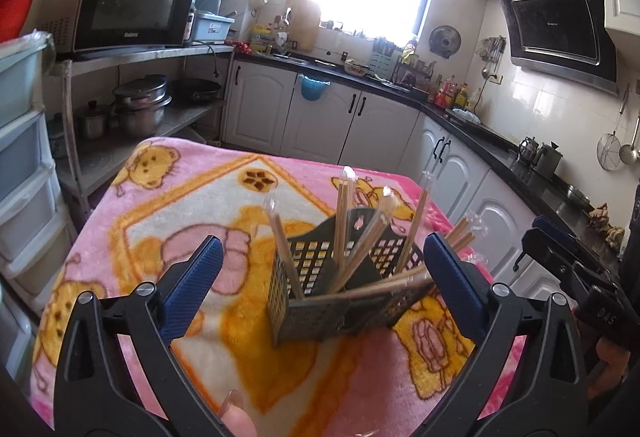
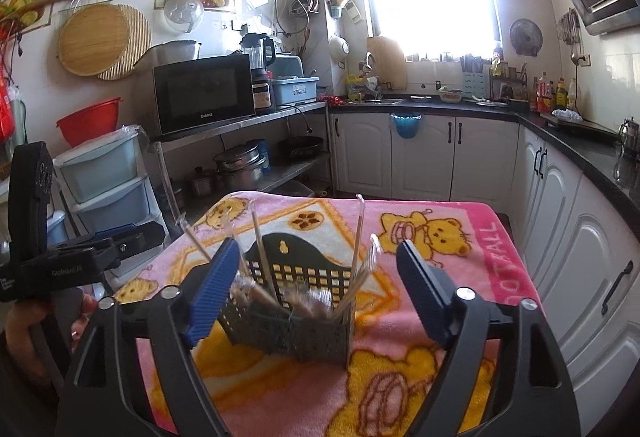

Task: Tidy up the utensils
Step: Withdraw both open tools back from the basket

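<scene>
Item: dark perforated plastic utensil basket (image 1: 320,277), standing upright near the middle of the tabletop (image 1: 168,317), which is covered by a pink bear-print blanket. Contents: several pairs of wrapped wooden chopsticks (image 1: 343,213), leaning at different angles, some upright, some tipped low over the rim toward the right side. We judge the chopsticks light, stiff and thin, their clear wrappers likely slippery; we would take each pair near mid-length, across the shaft, so it does not pivot or slide out. The basket we judge light and easy to tip; a push on a leaning stick could topple it. Left gripper (image 1: 320,273): we read its jaws as spread wide, one either side of the basket, nothing pressed between the pads. Right gripper (image 2: 316,293): jaws likewise wide apart, the basket showing between them, no grip on it. We cannot tell whether any pad brushes a stick. No loose utensils show on the blanket.
</scene>
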{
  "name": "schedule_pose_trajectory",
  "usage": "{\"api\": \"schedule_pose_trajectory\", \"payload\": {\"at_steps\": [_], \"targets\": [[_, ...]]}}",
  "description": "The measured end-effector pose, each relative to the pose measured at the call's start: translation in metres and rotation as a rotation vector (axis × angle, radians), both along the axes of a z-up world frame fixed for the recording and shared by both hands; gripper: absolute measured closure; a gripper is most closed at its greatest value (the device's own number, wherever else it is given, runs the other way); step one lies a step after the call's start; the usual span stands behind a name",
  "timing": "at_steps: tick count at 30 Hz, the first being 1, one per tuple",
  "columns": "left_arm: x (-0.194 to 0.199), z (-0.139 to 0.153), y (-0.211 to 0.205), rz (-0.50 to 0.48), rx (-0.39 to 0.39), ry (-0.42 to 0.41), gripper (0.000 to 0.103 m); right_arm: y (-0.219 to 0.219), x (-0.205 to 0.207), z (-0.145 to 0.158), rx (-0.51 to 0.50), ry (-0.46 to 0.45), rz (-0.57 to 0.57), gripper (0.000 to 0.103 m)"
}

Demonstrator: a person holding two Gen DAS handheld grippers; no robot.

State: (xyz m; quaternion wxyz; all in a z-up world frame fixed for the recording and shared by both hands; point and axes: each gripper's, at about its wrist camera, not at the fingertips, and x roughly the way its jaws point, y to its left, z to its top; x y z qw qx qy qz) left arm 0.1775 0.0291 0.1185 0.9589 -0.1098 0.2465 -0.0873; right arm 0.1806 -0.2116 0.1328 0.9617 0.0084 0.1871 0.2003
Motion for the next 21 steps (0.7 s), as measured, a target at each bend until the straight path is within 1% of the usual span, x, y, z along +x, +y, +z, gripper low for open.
{"api": "schedule_pose_trajectory", "payload": {"at_steps": [6,15,19,21], "targets": [[-0.015,-0.019,-0.004,-0.01,0.01,0.03,0.01,0.002,-0.017,-0.021,-0.011,0.022,-0.001,0.014],[-0.027,-0.053,-0.01,-0.023,0.039,0.099,0.01,0.006,-0.028,-0.06,-0.054,0.098,0.004,0.012],[-0.032,-0.066,-0.008,-0.011,0.029,0.108,0.01,0.005,-0.03,-0.076,-0.034,0.136,0.002,0.011],[-0.036,-0.072,-0.008,-0.006,0.035,0.105,0.01,0.004,-0.032,-0.081,-0.021,0.14,-0.001,0.009]]}}
